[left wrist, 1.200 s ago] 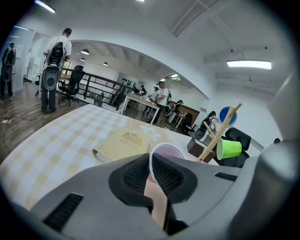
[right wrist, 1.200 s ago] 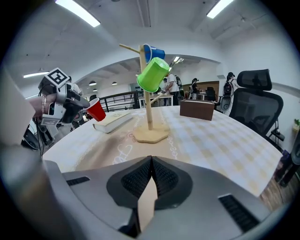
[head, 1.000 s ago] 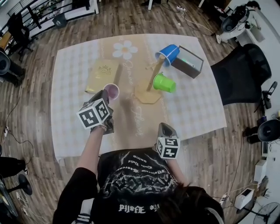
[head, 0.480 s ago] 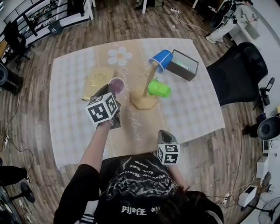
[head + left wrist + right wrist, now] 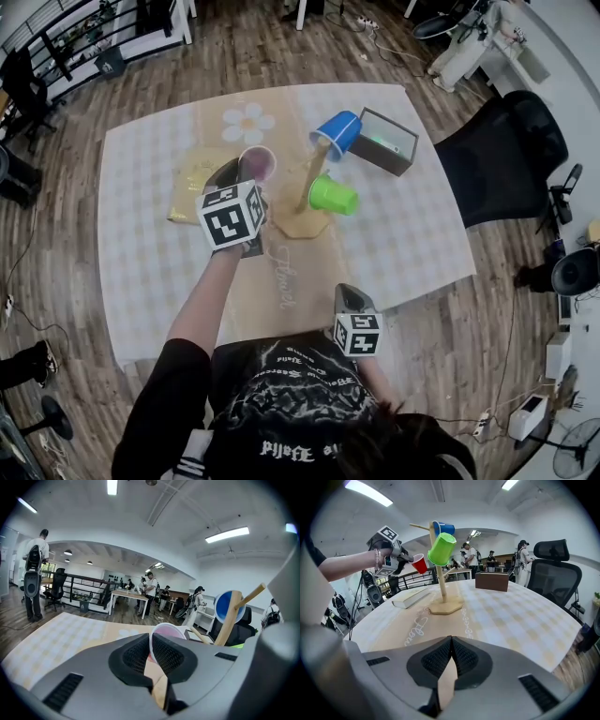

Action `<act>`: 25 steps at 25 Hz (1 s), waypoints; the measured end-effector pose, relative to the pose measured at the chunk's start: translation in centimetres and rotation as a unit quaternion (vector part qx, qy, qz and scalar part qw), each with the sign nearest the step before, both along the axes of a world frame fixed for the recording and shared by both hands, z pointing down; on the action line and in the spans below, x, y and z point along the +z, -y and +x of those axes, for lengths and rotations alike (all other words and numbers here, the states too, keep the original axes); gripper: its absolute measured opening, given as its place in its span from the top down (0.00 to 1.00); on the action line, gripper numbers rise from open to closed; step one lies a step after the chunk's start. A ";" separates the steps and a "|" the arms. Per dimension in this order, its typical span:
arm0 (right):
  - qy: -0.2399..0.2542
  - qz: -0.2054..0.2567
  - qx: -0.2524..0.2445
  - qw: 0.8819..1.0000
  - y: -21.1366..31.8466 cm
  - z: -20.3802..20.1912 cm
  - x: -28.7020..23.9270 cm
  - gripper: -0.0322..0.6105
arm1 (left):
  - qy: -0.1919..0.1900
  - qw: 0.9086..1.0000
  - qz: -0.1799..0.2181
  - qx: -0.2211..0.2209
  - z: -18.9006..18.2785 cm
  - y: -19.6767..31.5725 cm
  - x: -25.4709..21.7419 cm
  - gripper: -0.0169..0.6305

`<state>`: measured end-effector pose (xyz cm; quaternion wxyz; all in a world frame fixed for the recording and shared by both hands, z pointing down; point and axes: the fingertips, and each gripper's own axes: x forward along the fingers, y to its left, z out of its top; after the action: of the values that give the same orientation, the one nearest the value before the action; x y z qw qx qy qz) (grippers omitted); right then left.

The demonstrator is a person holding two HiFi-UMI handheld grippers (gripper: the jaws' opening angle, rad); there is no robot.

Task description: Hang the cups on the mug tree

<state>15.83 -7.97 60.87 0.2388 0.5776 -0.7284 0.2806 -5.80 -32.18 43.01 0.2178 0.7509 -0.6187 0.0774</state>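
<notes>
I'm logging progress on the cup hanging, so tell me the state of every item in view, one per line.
Wooden mug tree: upright, two cups on it.
Blue plastic cup: hung on an upper peg.
Green plastic cup: hung on a lower peg.
Red plastic cup: in the air, rim pinched by the left tool.
Beige book: closed, lying flat.
Left tool: shut on the cup.
Right tool: shut, empty.

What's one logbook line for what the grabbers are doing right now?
left gripper: shut on red cup, aloft near mug tree | right gripper: shut, empty | hung: blue cup, green cup
</notes>
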 end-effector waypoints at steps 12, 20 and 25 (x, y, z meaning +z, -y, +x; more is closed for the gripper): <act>-0.009 -0.012 0.018 1.000 -0.1 1.3 0.6 0.94 | 0.022 0.998 0.048 0.024 2.3 2.1 -1.3 0.91; -0.023 -0.010 0.005 1.000 0.1 -0.6 0.5 0.94 | 0.052 0.995 0.084 0.030 1.4 1.9 -2.0 0.91; -0.023 -0.011 0.010 1.000 0.4 0.6 0.8 0.94 | 0.093 0.989 0.107 0.048 3.3 2.1 -2.0 0.91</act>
<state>16.40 -8.36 61.67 0.2591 0.5886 -0.7136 0.2778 -2.55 -34.28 41.06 0.0734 0.7880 -0.6045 0.0907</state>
